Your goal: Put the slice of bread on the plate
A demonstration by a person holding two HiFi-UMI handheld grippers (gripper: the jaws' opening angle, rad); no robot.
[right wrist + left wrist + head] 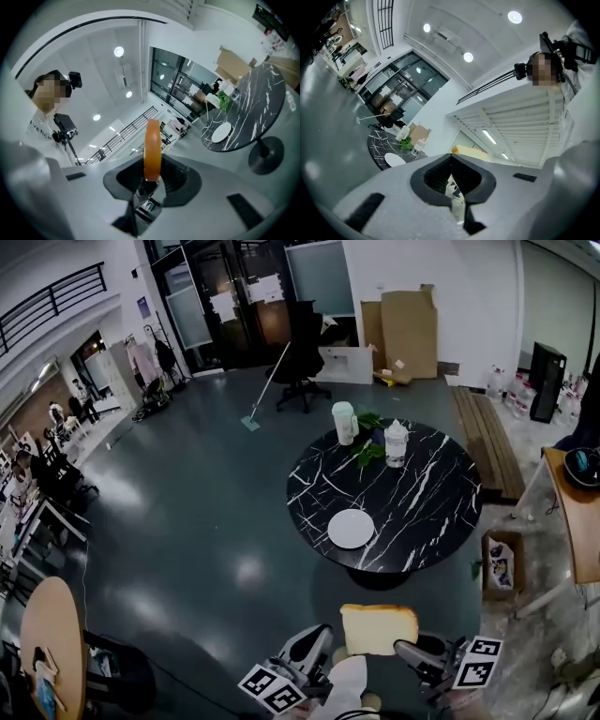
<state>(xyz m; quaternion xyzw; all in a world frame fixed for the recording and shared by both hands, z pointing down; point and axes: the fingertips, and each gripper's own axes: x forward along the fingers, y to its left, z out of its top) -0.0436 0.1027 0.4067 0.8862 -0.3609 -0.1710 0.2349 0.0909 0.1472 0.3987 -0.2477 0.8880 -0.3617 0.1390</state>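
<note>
A slice of bread (379, 629) hangs over the dark floor, short of the table, with my right gripper (405, 650) shut on it. In the right gripper view the bread (152, 150) stands edge-on between the pads of the right gripper (151, 180). My left gripper (323, 638) is just left of the slice and apart from it; the left gripper (451, 176) shows only a thin slit between its jaws, with nothing in them. The white plate (351, 528) lies bare on the near left part of the round black marble table (422, 502). Both gripper views show the plate (395, 160) (221, 132) far off.
A white cup (344, 423), a white bottle (396, 443) and green leaves (367, 448) stand at the table's far side. A cardboard box (502, 563) sits on the floor to the right, by a wooden desk (574, 512). An office chair (302, 357) stands beyond.
</note>
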